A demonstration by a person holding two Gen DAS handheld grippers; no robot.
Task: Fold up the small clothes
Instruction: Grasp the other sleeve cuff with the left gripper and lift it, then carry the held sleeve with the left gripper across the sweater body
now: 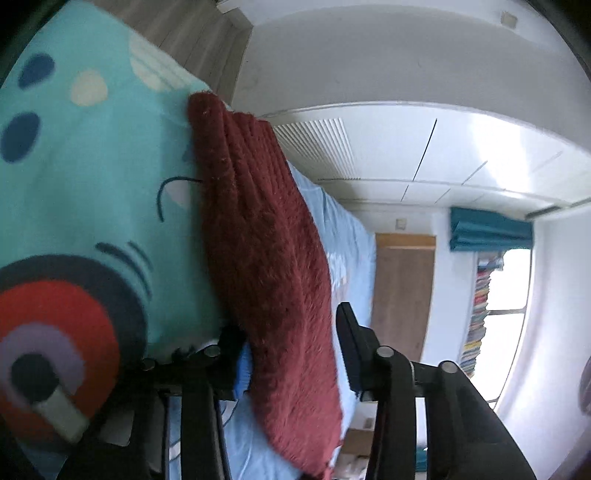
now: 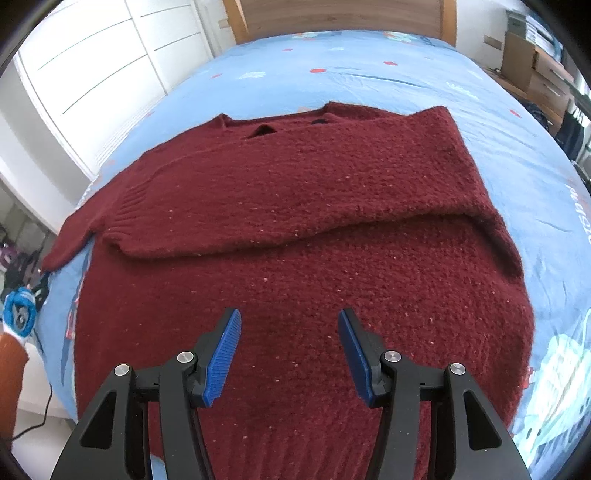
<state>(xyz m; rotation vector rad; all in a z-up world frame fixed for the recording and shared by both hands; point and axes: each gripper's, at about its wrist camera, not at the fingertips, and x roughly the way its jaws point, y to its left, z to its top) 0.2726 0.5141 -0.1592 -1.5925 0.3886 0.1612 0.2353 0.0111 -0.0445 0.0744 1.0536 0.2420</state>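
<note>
A dark red knitted sweater [image 2: 295, 221] lies flat on the light blue bed sheet [image 2: 332, 66]. One sleeve is folded across its chest, with the ribbed cuff [image 2: 125, 225] at the left. The other sleeve [image 2: 66, 243] reaches off the bed's left edge. In the left wrist view that sleeve [image 1: 266, 258] runs between the fingers of my left gripper [image 1: 291, 328]. The left pad touches it, and a sliver of sheet shows by the right pad. My right gripper [image 2: 290, 350] hovers open over the sweater's lower body, with nothing between its blue pads.
A teal patterned blanket [image 1: 92, 184] fills the left of the left wrist view. A person's gloved hand [image 2: 18, 317] is at the bed's left edge. White wardrobe doors [image 2: 92, 74] stand to the left, a wooden headboard [image 2: 332, 14] at the far end and cluttered furniture [image 2: 535, 66] to the right.
</note>
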